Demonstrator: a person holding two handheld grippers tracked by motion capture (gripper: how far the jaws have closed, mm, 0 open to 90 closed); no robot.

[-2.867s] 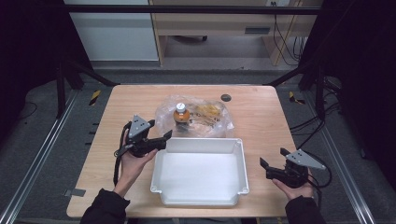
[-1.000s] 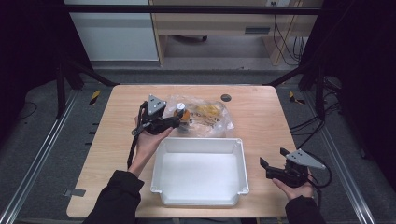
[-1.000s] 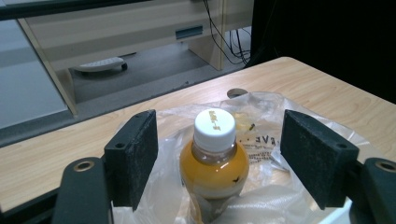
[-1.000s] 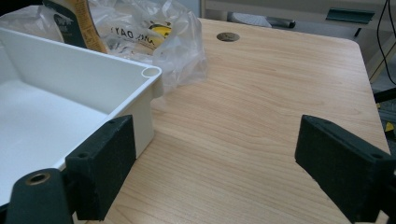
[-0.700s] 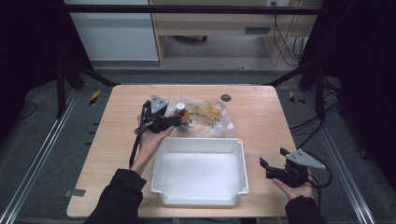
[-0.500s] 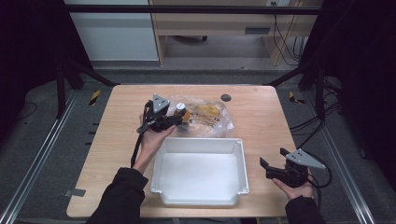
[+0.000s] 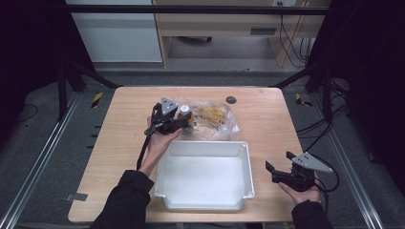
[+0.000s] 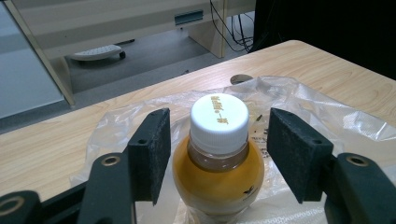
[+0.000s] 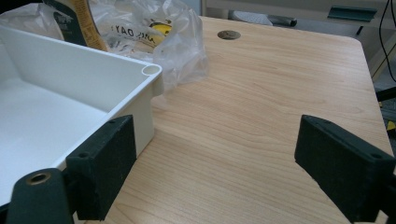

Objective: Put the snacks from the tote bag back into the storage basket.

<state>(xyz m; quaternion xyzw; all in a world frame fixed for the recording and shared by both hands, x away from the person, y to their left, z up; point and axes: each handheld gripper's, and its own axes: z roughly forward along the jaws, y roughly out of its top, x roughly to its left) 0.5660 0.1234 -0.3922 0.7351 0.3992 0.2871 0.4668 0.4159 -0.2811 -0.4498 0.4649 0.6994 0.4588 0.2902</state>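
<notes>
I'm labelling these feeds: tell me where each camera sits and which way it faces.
High view: above the person's side, facing forward and down on the table; forearms, both tongs.
Left gripper view: on the left tongs, facing the bottle between its jaws.
Right gripper view: on the right tongs, facing across the table.
Shared: white tray, plastic bag.

Wooden table, white tray, clear plastic bag, bottle on bag

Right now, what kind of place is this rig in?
Likely a lab or workshop recording station: a wooden table fenced by black frame rails, loose cables on the floor behind, and a handheld tool working over a bottle.
</notes>
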